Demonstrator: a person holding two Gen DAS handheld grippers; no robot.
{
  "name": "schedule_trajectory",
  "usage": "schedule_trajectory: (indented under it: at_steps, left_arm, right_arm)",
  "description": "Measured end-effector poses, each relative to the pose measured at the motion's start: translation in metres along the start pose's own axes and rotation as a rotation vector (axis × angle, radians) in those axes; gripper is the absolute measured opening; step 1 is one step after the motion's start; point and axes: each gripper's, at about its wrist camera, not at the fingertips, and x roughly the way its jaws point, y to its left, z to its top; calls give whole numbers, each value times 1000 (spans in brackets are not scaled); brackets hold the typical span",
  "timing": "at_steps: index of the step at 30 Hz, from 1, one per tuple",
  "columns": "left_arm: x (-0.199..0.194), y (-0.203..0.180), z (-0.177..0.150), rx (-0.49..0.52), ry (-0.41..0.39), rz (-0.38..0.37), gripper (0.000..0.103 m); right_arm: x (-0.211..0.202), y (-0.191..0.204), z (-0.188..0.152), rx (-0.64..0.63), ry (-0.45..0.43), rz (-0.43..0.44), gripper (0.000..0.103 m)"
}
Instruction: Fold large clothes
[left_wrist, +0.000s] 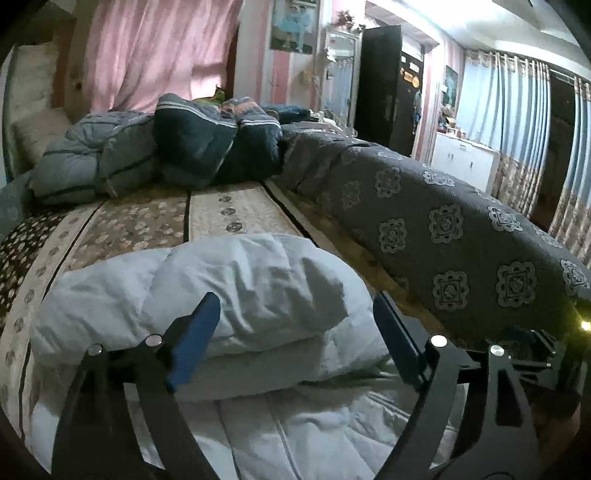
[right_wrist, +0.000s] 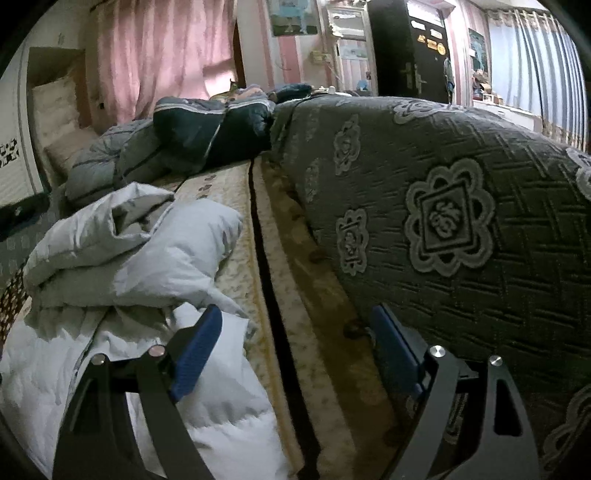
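Left gripper: jaws spread wide, nothing between them, hovering over the white down jacket. Right gripper: also spread and empty, its left finger over the jacket's edge, its right finger near the grey quilt at 3 o'clock.

The jacket lies on the patterned bedspread, straight ahead of the left gripper and from 9 to 7 o'clock in the right view. One puffy part is already doubled over the body.

Handling, as we judge it: light, soft, very springy (down filling, it seems), with a slick shell. Folds will likely puff back open, and a shallow pinch may slip. We would bite deep at a stitched seam or hem, one gripper to each corner of the doubled edge, and press flat after laying over.

Hard to make out: the jacket's near end runs under both grippers and off the bottom of the frame; collar, zip and sleeves we cannot identify. The far left portion in the right view is bunched, layers unclear. A dark blue and grey padded heap sits at 11 o'clock, well apart; clothing or bedding, we cannot tell.
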Motion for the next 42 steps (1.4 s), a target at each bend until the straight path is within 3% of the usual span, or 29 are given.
schedule_trajectory:
  at_steps: [3, 6, 12, 15, 21, 25, 27, 29, 32, 34, 36, 37, 39, 40, 42]
  left_arm:
    - [-21, 13, -4, -28, -11, 52, 92]
    - [-44, 51, -10, -55, -37, 140, 96]
    - [-81, 146, -26, -84, -38, 354, 98]
    - [-100, 211, -36, -183, -36, 438, 99]
    - [-103, 284, -48, -242, 7, 540, 99]
    - [-93, 308, -47, -277, 12, 543, 99]
    - [-88, 312, -47, -304, 2, 530, 100]
    - [-78, 310, -45, -312, 5, 522, 100]
    - [-64, 300, -36, -307, 6, 505, 100]
    - [-58, 296, -26, -338, -17, 460, 100]
    - [-57, 293, -15, -405, -65, 400, 100]
    - [-52, 290, -9, -425, -81, 376, 100]
    - [-33, 282, -3, -417, -60, 358, 100]
    - [-16, 276, -2, -393, -20, 366, 100]
    - [10, 268, -5, -355, 41, 374, 100]
  right_arm:
    - [-1, 2, 0, 0, -3, 9, 85]
    - [-2, 7, -2, -12, -1, 17, 85]
    - [-1, 28, 10, 17, -34, 40, 86]
    - [12, 53, 23, 34, -24, 96, 87]
    - [45, 122, 57, 38, -12, 234, 87]
    - [85, 167, 70, -1, 50, 243, 87]
    - [105, 182, 69, -39, 121, 253, 78]
    - [123, 197, 62, -102, 192, 274, 16]
    - [103, 197, 63, -198, 101, 181, 5]
    - [74, 182, 71, -192, 4, 107, 5]
    - [55, 166, 76, -164, -39, 39, 5]
    - [54, 160, 76, -161, -38, 1, 5]
    - [81, 147, 67, -187, 99, -77, 9]
    - [91, 144, 62, -197, 143, -101, 18]
    - [94, 141, 61, -205, 140, -194, 51]
